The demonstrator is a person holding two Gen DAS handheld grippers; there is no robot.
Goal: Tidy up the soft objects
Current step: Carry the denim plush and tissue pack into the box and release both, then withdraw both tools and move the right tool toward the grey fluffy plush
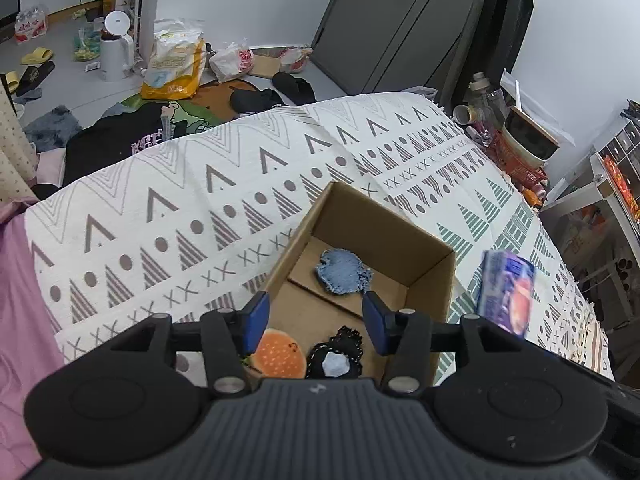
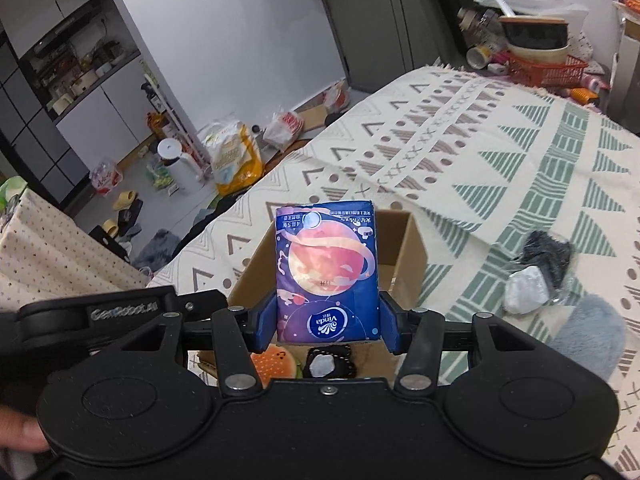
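Note:
An open cardboard box [image 1: 384,236] sits on the patterned bedspread [image 1: 192,200]. Inside it lie a blue denim patch [image 1: 342,272], an orange burger plush [image 1: 278,356] and a black crochet piece with a pale centre [image 1: 334,360]. My left gripper [image 1: 316,322] hovers open over the box's near end, holding nothing. My right gripper [image 2: 327,322] is shut on a blue tissue pack with a planet print [image 2: 326,272], held upright above the box [image 2: 412,248]. The same pack [image 1: 506,292] shows blurred at the right in the left wrist view. The burger plush [image 2: 276,364] lies under it.
On the bedspread [image 2: 500,152] to the right lie a black and grey soft item [image 2: 536,276] and a grey fluffy cushion [image 2: 588,340]. A red basket with bowls [image 2: 544,64] stands at the far end. Bags, slippers and a kettle [image 1: 116,48] litter the floor.

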